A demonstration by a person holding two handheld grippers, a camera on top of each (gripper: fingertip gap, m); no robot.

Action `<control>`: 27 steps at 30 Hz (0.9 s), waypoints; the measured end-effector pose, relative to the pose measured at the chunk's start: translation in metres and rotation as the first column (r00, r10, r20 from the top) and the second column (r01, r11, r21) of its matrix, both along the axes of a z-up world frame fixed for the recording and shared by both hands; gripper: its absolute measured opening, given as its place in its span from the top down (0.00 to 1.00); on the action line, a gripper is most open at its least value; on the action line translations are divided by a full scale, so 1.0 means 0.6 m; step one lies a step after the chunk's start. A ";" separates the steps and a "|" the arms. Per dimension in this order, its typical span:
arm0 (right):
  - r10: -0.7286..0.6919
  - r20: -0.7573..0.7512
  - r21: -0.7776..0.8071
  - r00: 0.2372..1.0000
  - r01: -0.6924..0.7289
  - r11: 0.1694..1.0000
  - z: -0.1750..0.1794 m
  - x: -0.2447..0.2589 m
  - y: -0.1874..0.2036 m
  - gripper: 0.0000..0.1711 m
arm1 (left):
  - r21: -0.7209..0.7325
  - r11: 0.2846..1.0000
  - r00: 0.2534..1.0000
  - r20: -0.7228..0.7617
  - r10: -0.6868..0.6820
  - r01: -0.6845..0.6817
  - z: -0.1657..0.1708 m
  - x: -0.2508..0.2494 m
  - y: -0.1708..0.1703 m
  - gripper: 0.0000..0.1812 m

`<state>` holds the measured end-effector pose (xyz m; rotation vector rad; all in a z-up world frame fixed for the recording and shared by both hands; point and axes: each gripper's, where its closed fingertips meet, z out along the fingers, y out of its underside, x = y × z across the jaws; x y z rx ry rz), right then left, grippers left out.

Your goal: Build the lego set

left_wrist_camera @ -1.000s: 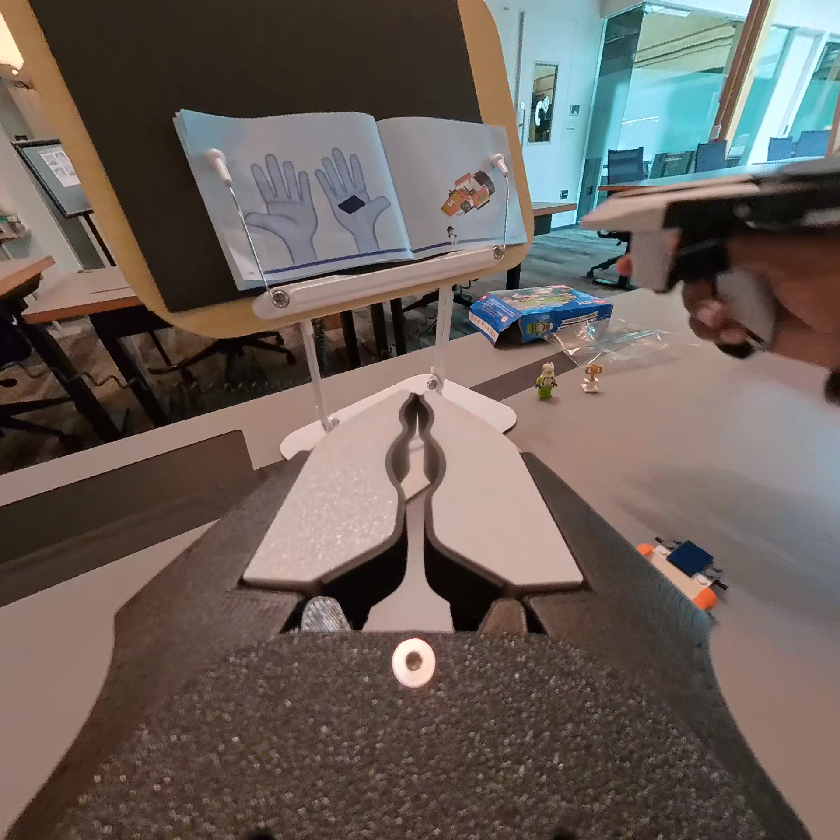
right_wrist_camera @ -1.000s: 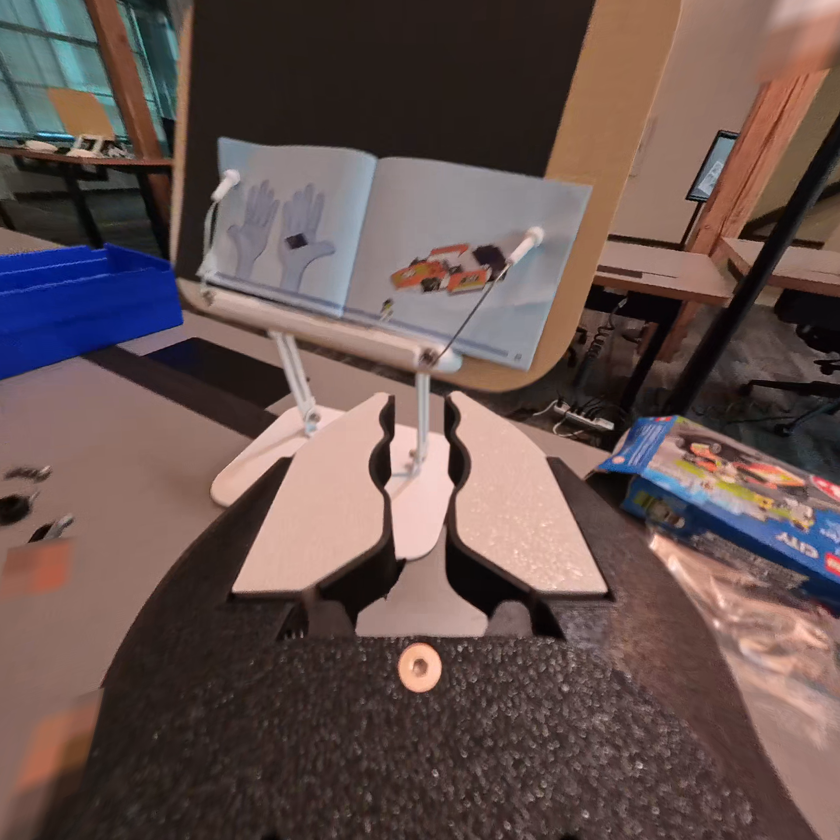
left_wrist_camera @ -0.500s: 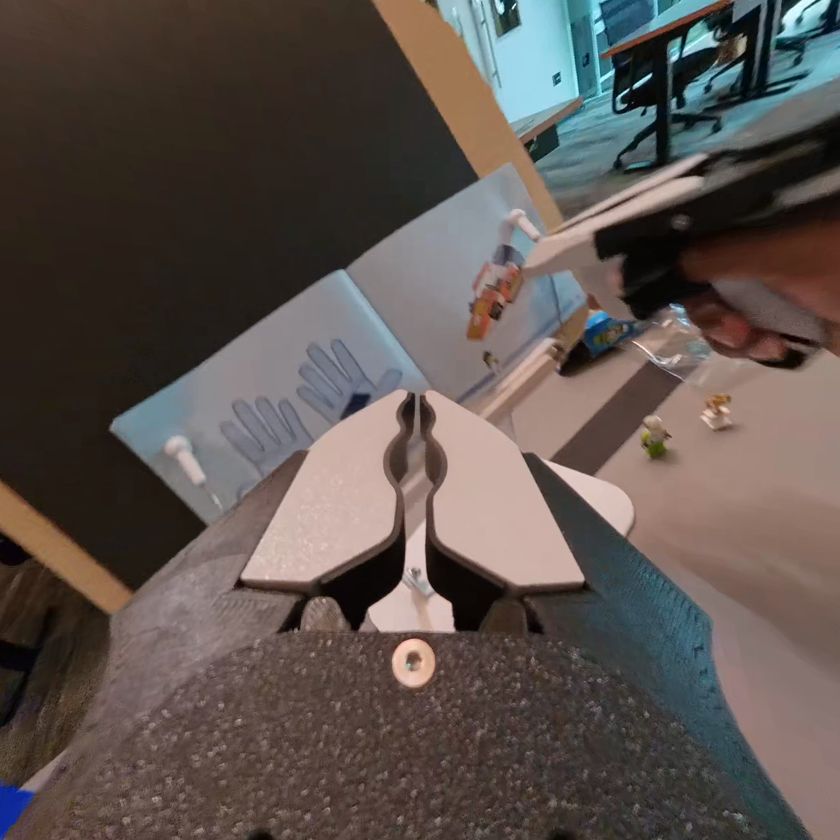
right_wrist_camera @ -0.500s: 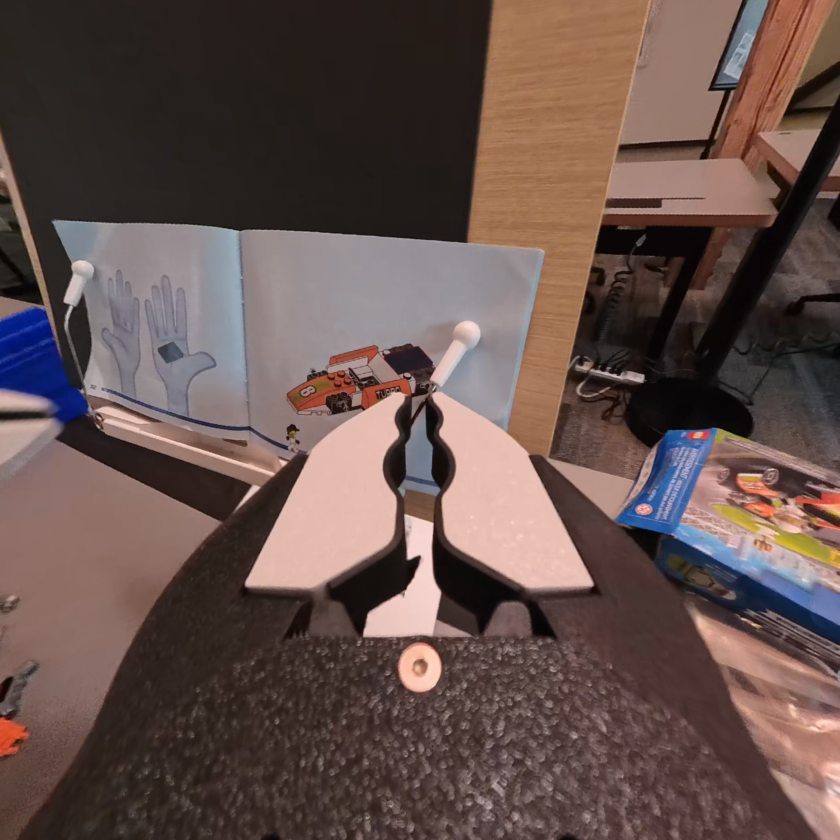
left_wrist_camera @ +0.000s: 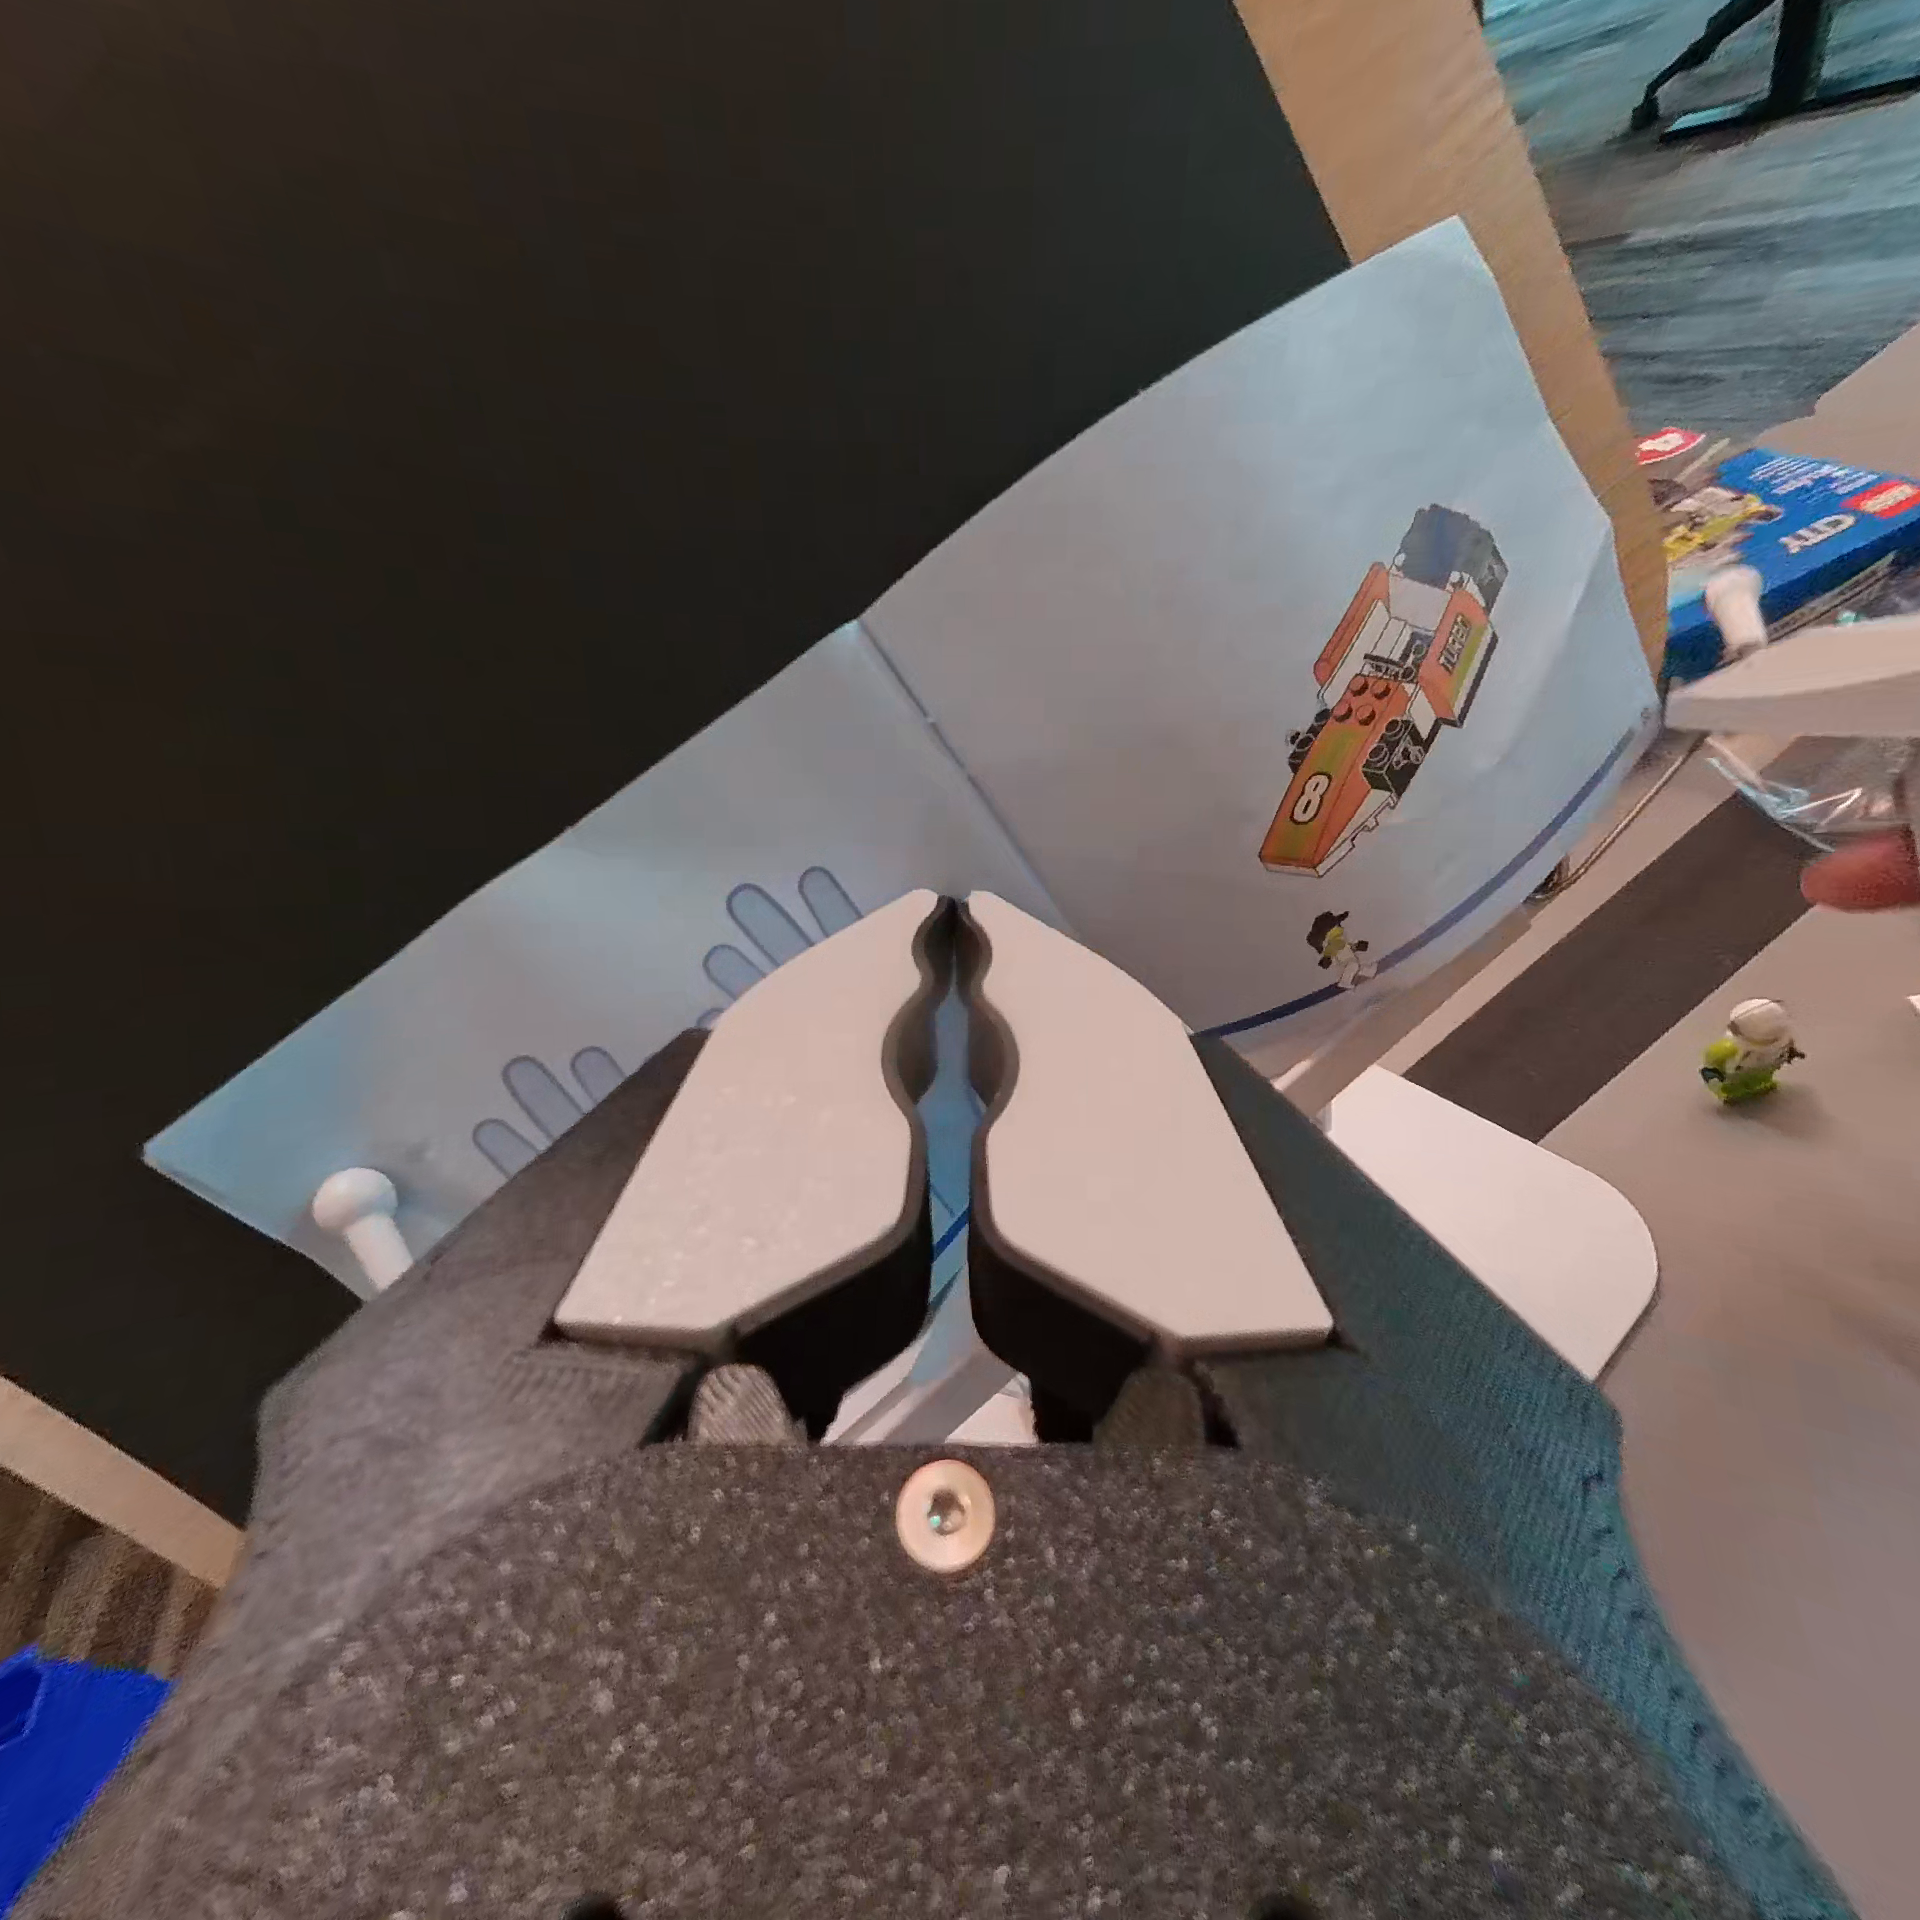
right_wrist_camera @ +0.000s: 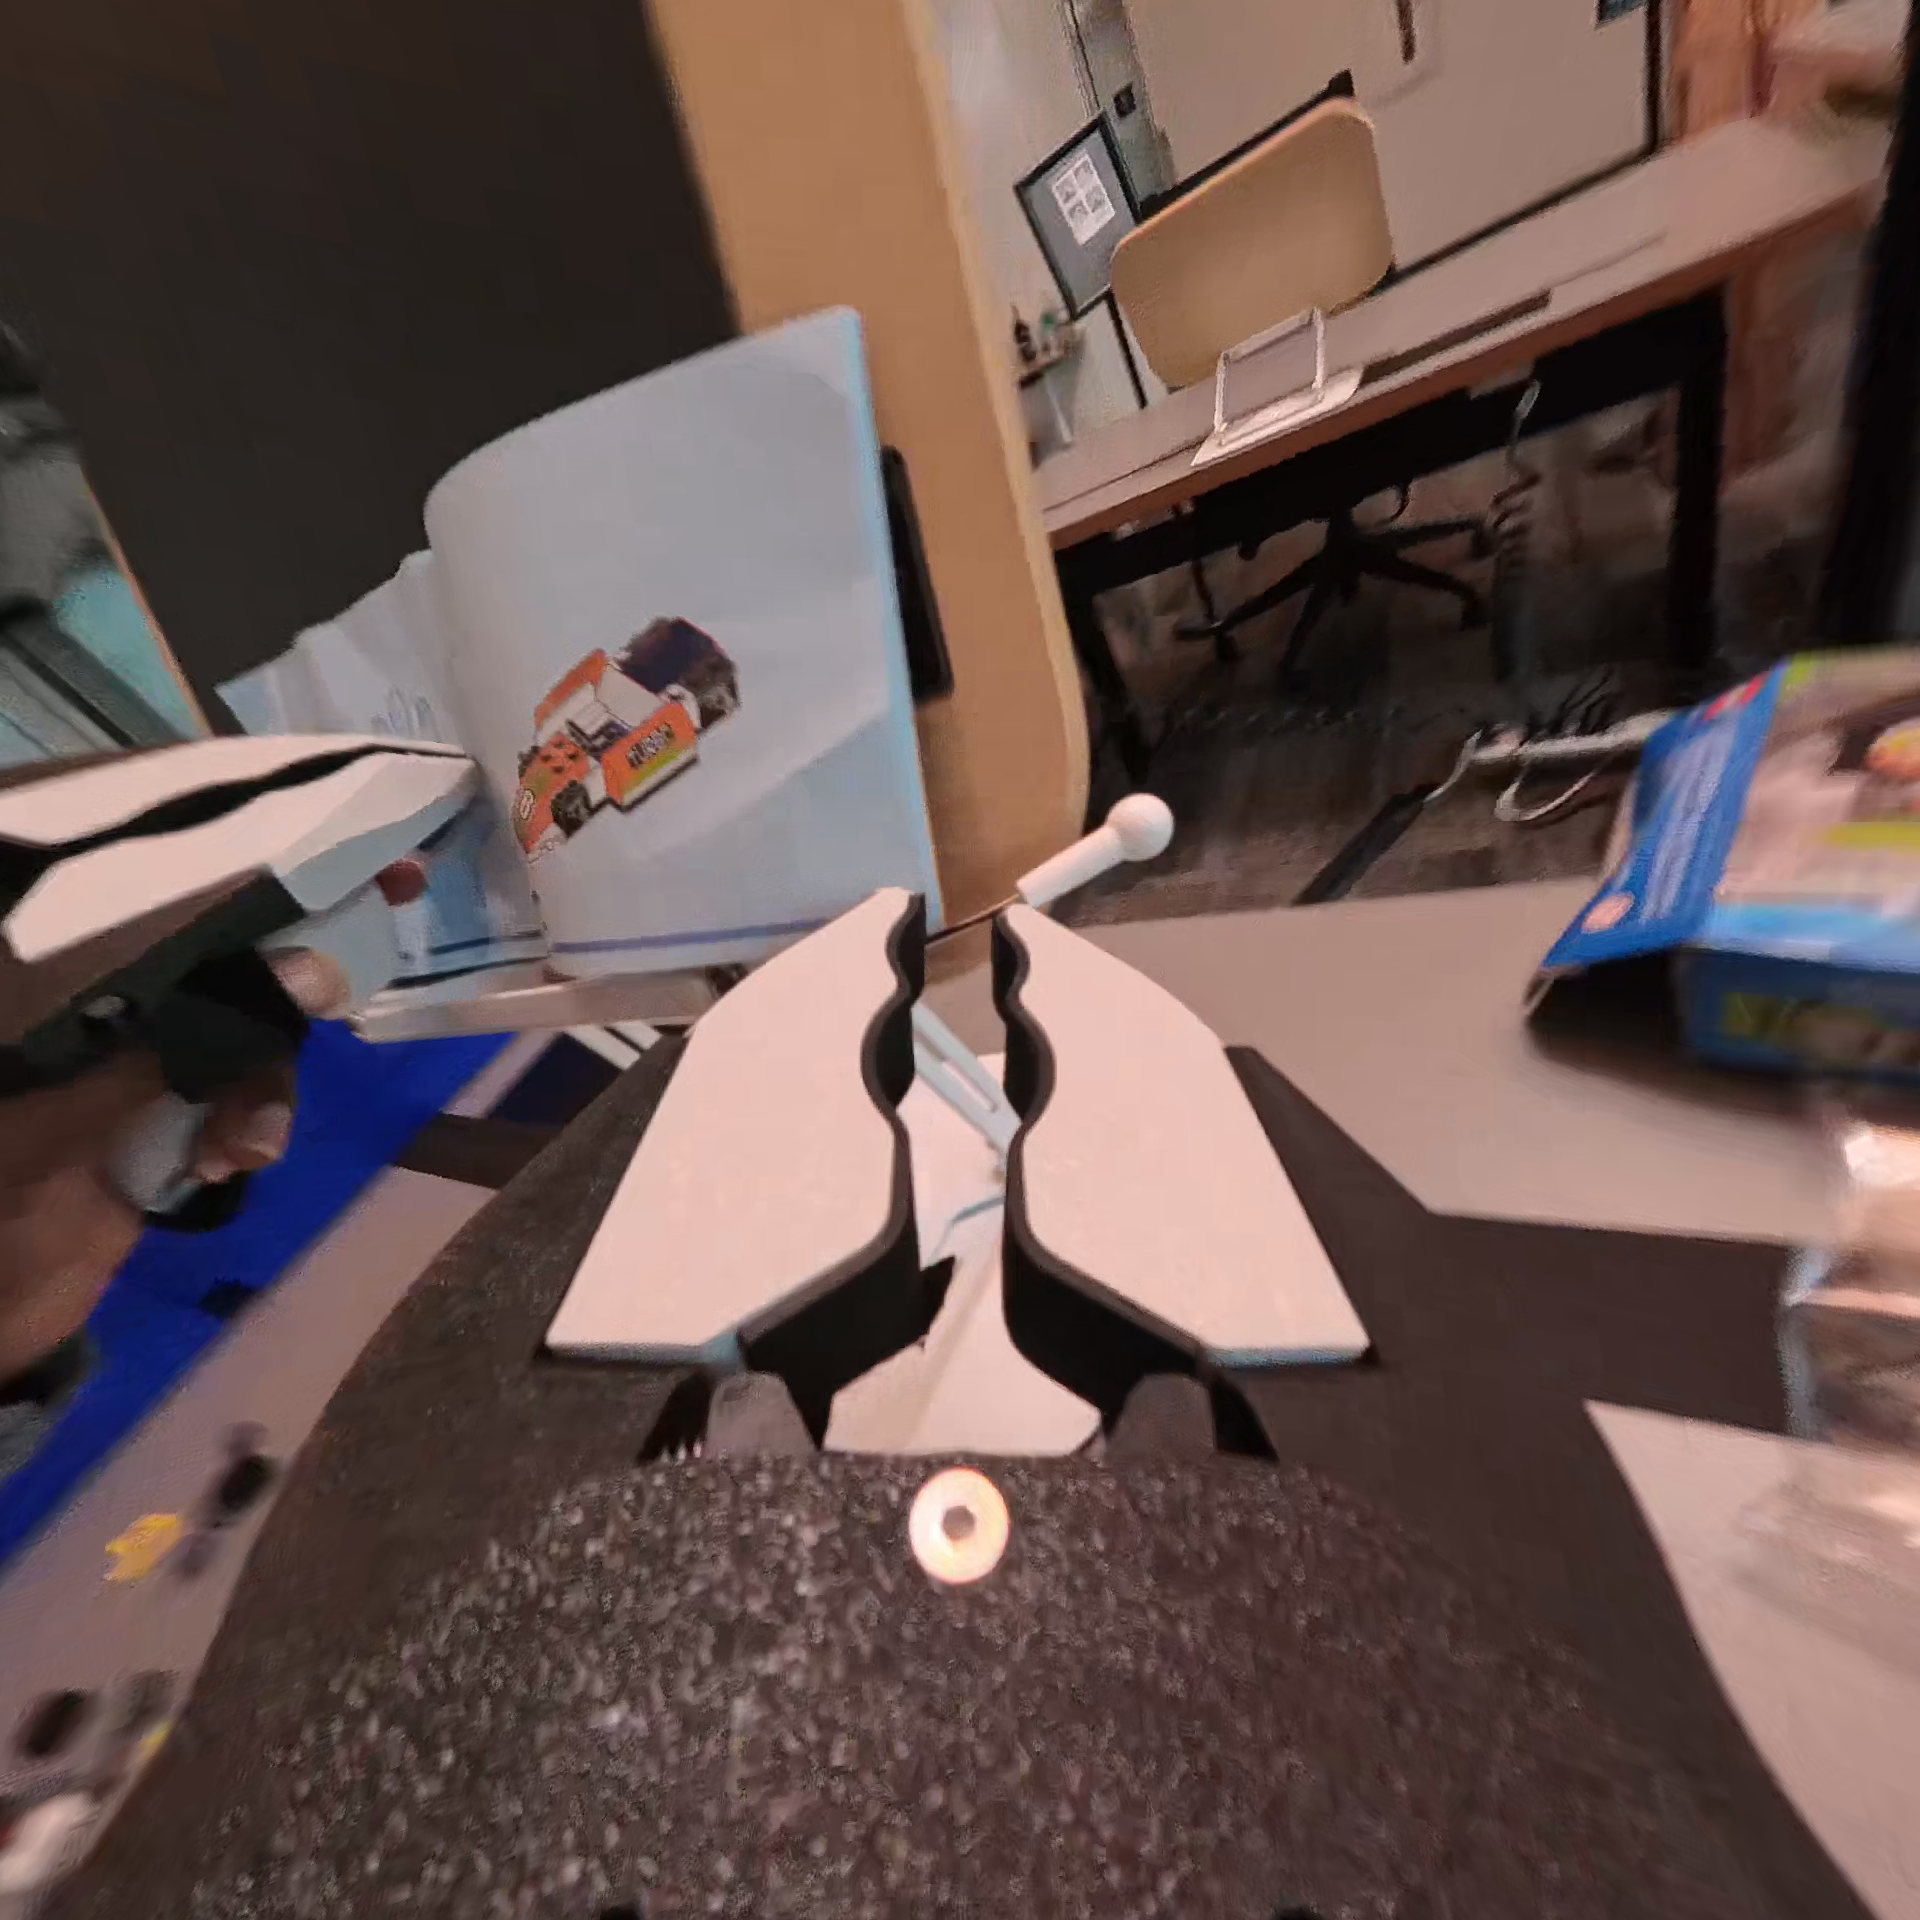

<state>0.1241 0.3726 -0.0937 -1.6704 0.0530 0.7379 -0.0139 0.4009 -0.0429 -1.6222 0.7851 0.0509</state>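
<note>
The open instruction booklet [left_wrist_camera: 1143, 675] leans on a white stand against a black board. My left gripper [left_wrist_camera: 951, 914] is shut, its tips up against the booklet's left page; whether it pinches paper is unclear. It also shows in the right wrist view [right_wrist_camera: 457, 800], touching the booklet [right_wrist_camera: 727, 582], whose right page bows outward. My right gripper [right_wrist_camera: 956, 914] is narrowly open at the booklet's lower right corner, with the wire of the white page-holder pin [right_wrist_camera: 1138, 826] between its tips. The pin stands off the page. A green minifigure [left_wrist_camera: 1751, 1060] stands on the table.
The blue lego box [right_wrist_camera: 1766, 883] and a clear plastic bag [right_wrist_camera: 1849, 1299] lie to the right. A blue bin [right_wrist_camera: 312, 1143] sits to the left, with small loose parts [right_wrist_camera: 145, 1558] in front of it. The stand's white base [left_wrist_camera: 1507, 1216] is under the booklet. The left pin [left_wrist_camera: 358, 1210] holds the left page. The left gripper's tips are roughly 15 centimetres from the right gripper's. From the right gripper's tips to the green minifigure [left_wrist_camera: 1751, 1060] is close to 15 centimetres.
Both grippers have moved in close to the booklet. The right gripper has opened slightly, the right pin has swung off the page, and the right page now bows out.
</note>
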 end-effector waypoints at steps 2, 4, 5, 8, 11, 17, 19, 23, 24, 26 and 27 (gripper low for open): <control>0.066 -0.204 -0.061 0.977 -0.080 0.995 -0.017 -0.005 -0.006 0.92 | 0.005 1.000 1.000 -0.015 0.007 -0.007 0.000 0.000 0.002 1.00; 0.154 -0.386 -0.079 0.910 -0.199 0.977 -0.023 -0.005 -0.018 0.92 | 0.006 1.000 1.000 -0.024 0.011 -0.011 0.000 0.000 0.003 1.00; 0.173 -0.415 -0.086 0.893 -0.228 0.970 -0.027 0.001 -0.025 0.92 | 0.009 1.000 1.000 -0.028 0.011 -0.010 0.000 0.000 0.005 1.00; 0.221 -0.469 -0.045 0.855 -0.273 0.961 -0.016 0.031 -0.052 0.94 | 0.012 1.000 1.000 -0.023 0.009 -0.008 0.000 0.000 0.005 1.00; 0.302 -0.334 0.018 0.893 -0.314 0.949 0.005 0.043 -0.086 0.86 | 0.028 1.000 1.000 -0.022 0.007 -0.006 0.000 0.000 0.004 1.00; 0.049 0.618 0.355 0.785 -0.335 0.873 0.111 -0.014 -0.154 0.84 | 0.035 0.999 0.998 -0.067 0.015 -0.013 0.000 -0.001 0.005 1.00; -0.062 0.771 0.408 0.633 -0.418 0.811 0.135 -0.056 -0.174 0.86 | 0.026 1.000 0.997 -0.076 0.020 -0.018 0.000 0.000 0.005 1.00; -0.081 0.909 0.304 0.408 -0.518 0.800 0.121 -0.115 -0.156 0.84 | 0.047 0.998 0.991 -0.130 0.034 -0.028 0.001 0.000 0.005 1.00; -0.094 0.930 0.276 0.354 -0.509 0.816 0.113 -0.113 -0.134 0.84 | 0.049 0.998 0.991 -0.133 0.035 -0.029 0.001 0.000 0.005 1.00; -0.093 0.959 0.215 0.266 -0.473 0.854 0.094 -0.092 -0.078 0.84 | 0.037 0.999 0.993 -0.118 0.028 -0.024 0.001 0.000 0.005 1.00; -0.065 0.967 0.173 0.245 -0.450 0.876 0.081 -0.078 -0.050 0.84 | 0.031 0.999 0.994 -0.109 0.022 -0.019 0.001 0.000 0.005 1.00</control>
